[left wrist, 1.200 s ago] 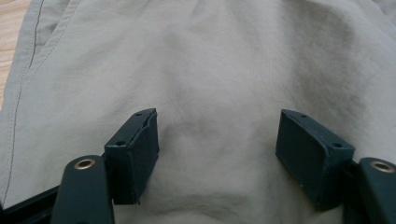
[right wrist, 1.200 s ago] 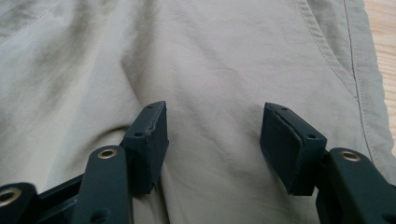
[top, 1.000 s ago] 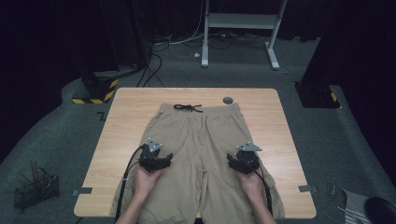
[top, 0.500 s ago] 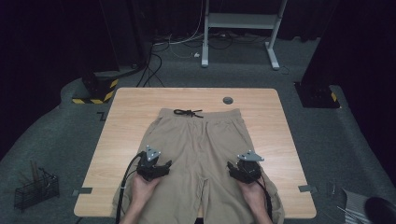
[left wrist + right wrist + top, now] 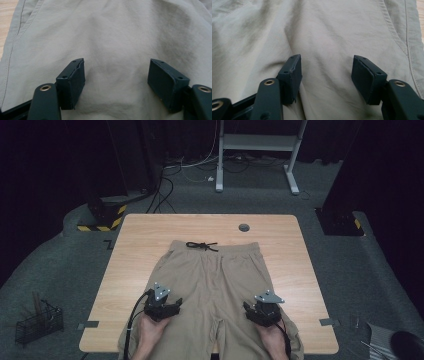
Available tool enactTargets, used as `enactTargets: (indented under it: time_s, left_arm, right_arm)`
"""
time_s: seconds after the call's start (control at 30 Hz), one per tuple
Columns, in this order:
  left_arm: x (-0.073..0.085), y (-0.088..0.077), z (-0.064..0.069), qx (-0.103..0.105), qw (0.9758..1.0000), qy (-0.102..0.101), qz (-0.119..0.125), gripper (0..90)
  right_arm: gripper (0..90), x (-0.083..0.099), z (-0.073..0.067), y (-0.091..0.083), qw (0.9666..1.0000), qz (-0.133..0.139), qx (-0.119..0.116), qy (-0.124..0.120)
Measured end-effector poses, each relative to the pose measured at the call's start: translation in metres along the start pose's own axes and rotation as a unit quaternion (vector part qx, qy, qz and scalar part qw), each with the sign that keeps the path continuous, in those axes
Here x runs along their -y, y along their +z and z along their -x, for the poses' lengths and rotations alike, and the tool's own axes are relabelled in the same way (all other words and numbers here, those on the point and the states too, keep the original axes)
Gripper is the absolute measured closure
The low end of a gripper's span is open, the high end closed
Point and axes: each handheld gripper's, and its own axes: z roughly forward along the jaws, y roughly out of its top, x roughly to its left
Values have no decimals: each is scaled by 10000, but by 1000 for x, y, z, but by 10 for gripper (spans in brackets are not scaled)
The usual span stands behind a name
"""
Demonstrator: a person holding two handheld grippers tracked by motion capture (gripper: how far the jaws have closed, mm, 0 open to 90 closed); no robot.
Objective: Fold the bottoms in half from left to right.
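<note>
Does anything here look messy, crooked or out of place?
Nothing much stands out. The khaki shorts lie flat and fairly straight on the wooden table, only lightly wrinkled, with their leg ends hanging over the near edge. The black drawstring sits loosely at the waistband. The left gripper and right gripper are open over the legs.

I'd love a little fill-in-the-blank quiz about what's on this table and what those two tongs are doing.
1. The garment spread flat on the table is a pair of beige ____.
2. The black drawstring lies at the waistband, on the ____ side from the person.
3. The left tongs and right tongs both have their jaws ____, with cloth below and nothing pinched.
4. A small round grey disc sits on the bare wood beyond the ____.

Missing words: shorts; far; open; waistband
</note>
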Motion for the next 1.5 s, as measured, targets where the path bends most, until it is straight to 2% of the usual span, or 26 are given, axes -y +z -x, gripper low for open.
enactTargets:
  time_s: [0.5,0.67,0.73,0.87,0.97,1.0,1.03,1.1,1.17,1.2,1.23,1.27,1.3,1.4,1.5]
  left_arm:
    - [17,-19,8,6,10000,-12,-15,283]
    - [19,-22,9,82,10000,25,-39,279]
    - [12,-22,5,102,9999,1,-92,270]
    - [-10,-22,-3,200,9997,-3,101,270]
    - [-28,-14,-12,193,9996,-6,188,274]
    - [-28,-14,-12,193,9996,-6,188,276]
    - [-35,-8,-16,200,9996,-62,176,276]
    - [-48,6,-24,146,9996,-154,181,285]
    - [-52,12,-26,91,9997,-130,161,288]
    - [-56,18,-27,89,9998,-135,152,291]
    - [-58,22,-27,86,9998,-120,136,291]
    - [-62,31,-28,81,9998,-103,115,294]
    - [-62,31,-28,81,9998,-103,115,297]
    - [-65,47,-28,88,9999,-66,-43,296]
    - [-64,52,-28,72,9999,-39,-108,296]
  right_arm:
    - [415,12,-5,-14,9999,-2,-98,-83]
    - [418,13,-6,-16,9999,-59,-134,-86]
    - [419,6,-2,-17,9998,67,-160,-74]
    - [418,-16,4,-16,9993,306,-194,-74]
    - [418,-33,11,-5,9994,305,-183,-33]
    - [416,-39,13,0,9995,262,-172,-8]
    - [416,-39,13,0,9995,262,-172,-8]
    - [416,-51,17,16,9998,188,-110,5]
    - [416,-53,18,19,9998,160,-96,4]
    - [416,-58,20,31,9999,82,-69,84]
    - [416,-58,20,31,9999,82,-69,84]
    - [416,-61,20,39,9999,32,-35,89]
    - [416,-61,20,39,9999,32,-35,89]
    - [418,-64,19,49,10000,-48,21,45]
    - [418,-64,19,53,9999,-87,31,52]
